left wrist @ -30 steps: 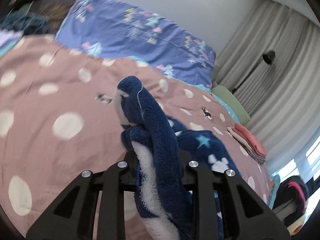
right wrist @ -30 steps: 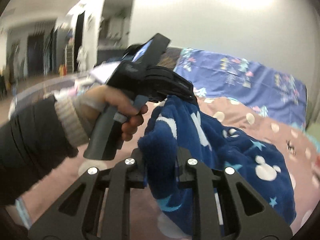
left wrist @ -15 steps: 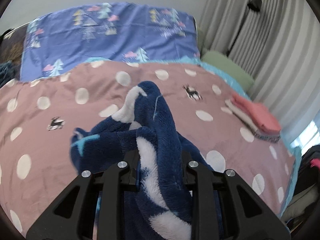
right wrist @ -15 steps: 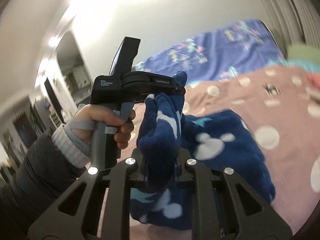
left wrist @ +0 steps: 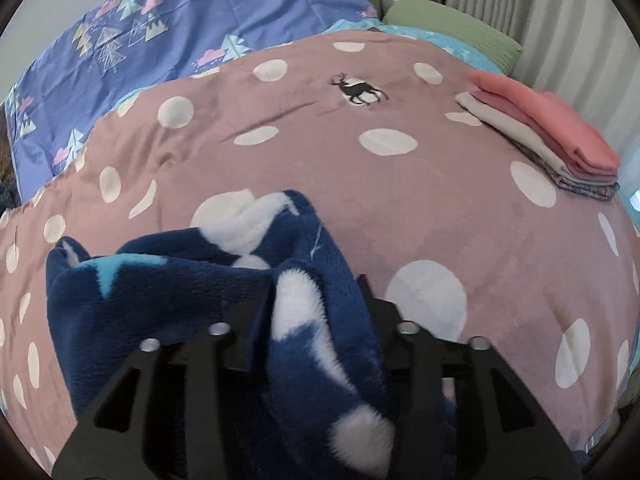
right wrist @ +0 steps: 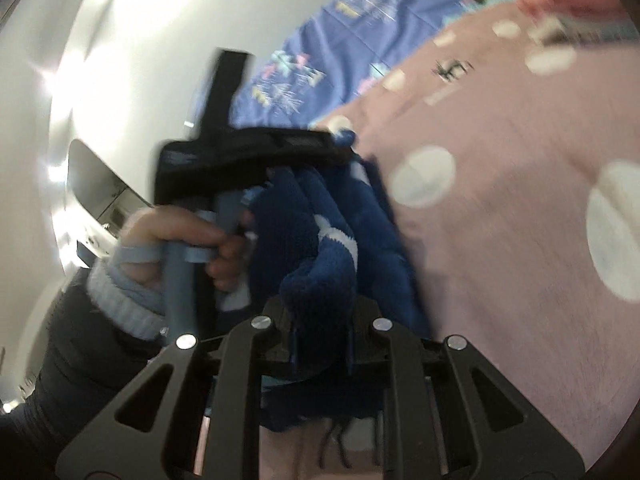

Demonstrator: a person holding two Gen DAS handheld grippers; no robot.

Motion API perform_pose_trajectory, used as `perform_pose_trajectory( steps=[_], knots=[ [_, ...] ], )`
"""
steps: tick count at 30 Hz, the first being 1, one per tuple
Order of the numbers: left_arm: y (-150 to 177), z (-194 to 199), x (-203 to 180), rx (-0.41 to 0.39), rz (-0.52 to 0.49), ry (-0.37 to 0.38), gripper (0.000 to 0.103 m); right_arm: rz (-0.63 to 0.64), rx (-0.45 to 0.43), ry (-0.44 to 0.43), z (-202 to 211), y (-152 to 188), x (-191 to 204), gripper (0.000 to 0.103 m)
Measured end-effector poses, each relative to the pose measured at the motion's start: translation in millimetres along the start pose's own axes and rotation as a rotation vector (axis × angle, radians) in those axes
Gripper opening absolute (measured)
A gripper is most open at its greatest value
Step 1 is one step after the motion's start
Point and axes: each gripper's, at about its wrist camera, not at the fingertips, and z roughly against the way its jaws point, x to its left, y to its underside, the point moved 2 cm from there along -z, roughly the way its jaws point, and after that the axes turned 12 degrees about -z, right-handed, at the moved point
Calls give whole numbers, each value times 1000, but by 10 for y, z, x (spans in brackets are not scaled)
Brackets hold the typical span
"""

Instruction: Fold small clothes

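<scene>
Left gripper (left wrist: 316, 308): clenched on a bunched edge of the navy fleece garment (left wrist: 168, 292), white and pale-blue motifs showing; fabric rises between the jaws and drapes off to the left, above the bedspread.

Right gripper (right wrist: 320, 320): likewise clamped on a thick fold of the same garment, the cloth running up toward the other tool. Right view is motion-blurred; detail limited.

Left hand (right wrist: 180, 244): wrapped round the handle of the left tool, seen in the right view, pale knit cuff at the wrist.

Garment location: held aloft between both grippers, close together, over the near part of the pink polka-dot bedspread (left wrist: 400, 200). Which part of it each tool has cannot be told.

Other items: folded stack of clothes (left wrist: 548, 136), pink piece on top, at the far right of the bed, well apart; blue tree-print pillow (left wrist: 160, 40) at the head; green cushion (left wrist: 448, 20) by the curtain.

Handling note, as judgement: step in hand appears to be carrying the piece out to lay it flat. Draw the grippers apart until the held edge is taut, lower onto bare bedspread short of the stack, and keep both grips firm; plush fleece is bulky and may slip or bunch.
</scene>
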Motion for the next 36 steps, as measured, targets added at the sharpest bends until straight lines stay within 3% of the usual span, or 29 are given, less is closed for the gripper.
perform_pose_trajectory(
  steps=[2, 5, 8, 11, 16, 18, 20, 23, 24, 26, 29, 31, 34, 36],
  knots=[
    [-22, 159, -48, -34, -1, 20, 50, -20, 16, -1, -20, 28, -87, 16],
    [25, 559, -60, -97, -32, -8, 50, -10, 10, 8, -6, 47, -105, 16],
    [229, 958, 45, -162, -86, -109, 50, -12, 9, 2, 6, 70, -103, 16],
    [537, 1131, 196, -160, -133, -198, 50, -21, 10, -8, 64, 126, -79, 16],
    [895, 956, 373, -112, -109, -170, 50, -33, 17, -89, 265, 83, 133, 16],
    [910, 836, 346, -115, -87, -128, 50, 11, 11, -47, 302, 82, 223, 16],
    [909, 603, 234, -83, -70, -98, 51, 20, 36, 73, 241, 96, 135, 21],
    [862, 433, -70, -72, -201, -190, 51, -58, 64, 150, 267, 100, -123, 28],
    [826, 400, -143, -56, -235, -226, 51, -62, 48, 158, 329, 88, -136, 33],
    [793, 371, -166, -39, -250, -243, 50, 0, -34, 192, 496, 45, -13, 33],
    [806, 381, -104, -45, -233, -226, 50, 146, -89, 84, 631, 15, 325, 33],
    [828, 397, -76, -62, -217, -221, 50, 212, -44, 33, 533, 33, 479, 33],
    [873, 467, -48, -104, -188, -234, 53, 197, 34, 217, 91, 72, 237, 33],
    [905, 563, -55, -145, -181, -241, 59, 156, 46, 196, -49, 86, 6, 39]
  ],
)
